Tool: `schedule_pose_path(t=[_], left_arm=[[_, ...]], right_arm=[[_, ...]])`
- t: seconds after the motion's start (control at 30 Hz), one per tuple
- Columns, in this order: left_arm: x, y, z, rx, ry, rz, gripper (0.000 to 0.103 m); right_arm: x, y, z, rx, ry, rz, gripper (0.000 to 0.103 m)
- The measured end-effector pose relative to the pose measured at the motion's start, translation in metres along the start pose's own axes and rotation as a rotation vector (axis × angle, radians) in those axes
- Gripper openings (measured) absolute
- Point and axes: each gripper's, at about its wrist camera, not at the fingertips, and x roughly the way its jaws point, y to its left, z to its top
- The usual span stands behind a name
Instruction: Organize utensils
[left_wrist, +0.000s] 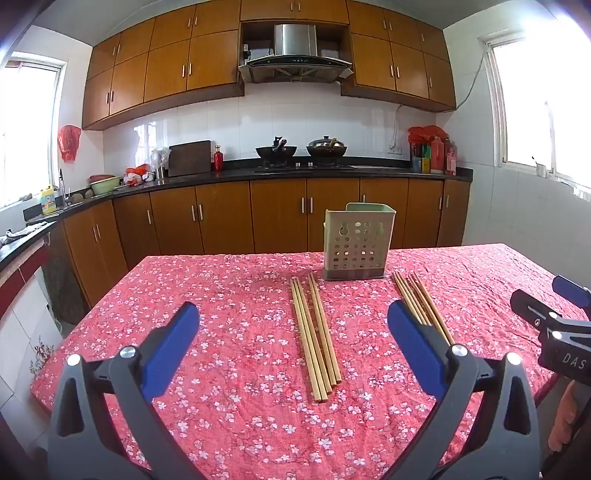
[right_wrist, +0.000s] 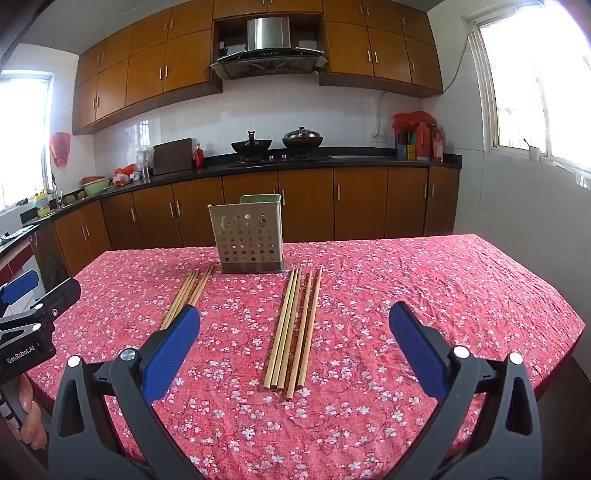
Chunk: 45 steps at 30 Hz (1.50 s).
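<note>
Kitchen table under red floral cloth (left_wrist: 236, 406) carried two chopstick bundles (left_wrist: 316, 336) (right_wrist: 184, 295) before perforated holder (left_wrist: 356, 242); left gripper (left_wrist: 293, 339) and right gripper (right_wrist: 294, 339) both gaped wide, empty.

Table in red floral cloth (left_wrist: 229, 413), perforated holder (left_wrist: 356, 245), two chopstick bundles (left_wrist: 316, 336) (right_wrist: 290, 328)

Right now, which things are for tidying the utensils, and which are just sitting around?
For the job:
left bundle of chopsticks
right bundle of chopsticks
green holder

Just sitting around:
woks
cutting board
red bottle
yellow jug
</note>
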Motion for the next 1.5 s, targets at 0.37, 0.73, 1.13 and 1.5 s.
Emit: schedule_pose_path(t=[0.37, 0.73, 1.13, 1.5], left_arm=[[-0.0002, 0.0002, 0.0, -0.004, -0.003, -0.003, 0.099], [-0.0002, 0.0001, 0.0, -0.005, -0.003, -0.004, 0.099], [0.0, 0.0005, -0.0001, -0.005, -0.002, -0.004, 0.099], [-0.0003, -0.0001, 0.0001, -0.006, -0.003, -0.003, 0.099]], right_arm=[[0.0002, 0.0003, 0.0, -0.003, -0.002, -0.001, 0.101], [-0.0004, 0.0002, 0.0001, -0.001, -0.004, -0.001, 0.101], [-0.0005, -0.0001, 0.0, -0.001, -0.003, 0.0, 0.101], [-0.0004, -0.0001, -0.0001, 0.0, -0.003, 0.0, 0.101]])
